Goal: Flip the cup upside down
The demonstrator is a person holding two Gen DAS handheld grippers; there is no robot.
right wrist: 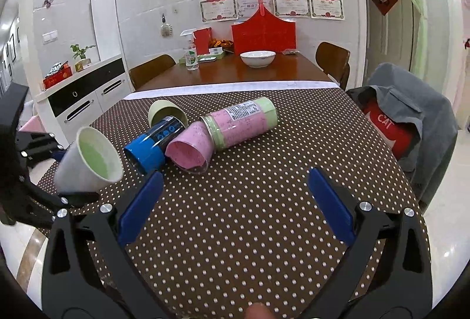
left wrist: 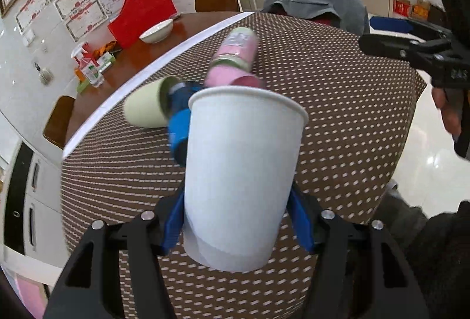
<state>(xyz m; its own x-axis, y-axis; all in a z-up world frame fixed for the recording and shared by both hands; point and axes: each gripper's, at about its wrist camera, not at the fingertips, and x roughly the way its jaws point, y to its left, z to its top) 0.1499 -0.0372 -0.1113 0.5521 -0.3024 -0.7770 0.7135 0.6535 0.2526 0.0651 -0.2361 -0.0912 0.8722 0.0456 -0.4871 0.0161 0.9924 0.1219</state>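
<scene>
1. The white paper cup is pinched at its lower wall between the blue pads of the left tool and is held above the dotted bench.
2. In the right wrist view the cup is seen tilted, its mouth facing the camera, with a greenish inside.
3. The right tool is spread wide and nothing is held in it.
4. A blue-capped bottle, a pink cup and a pink-green canister are lying on their sides beyond the cup.
</scene>
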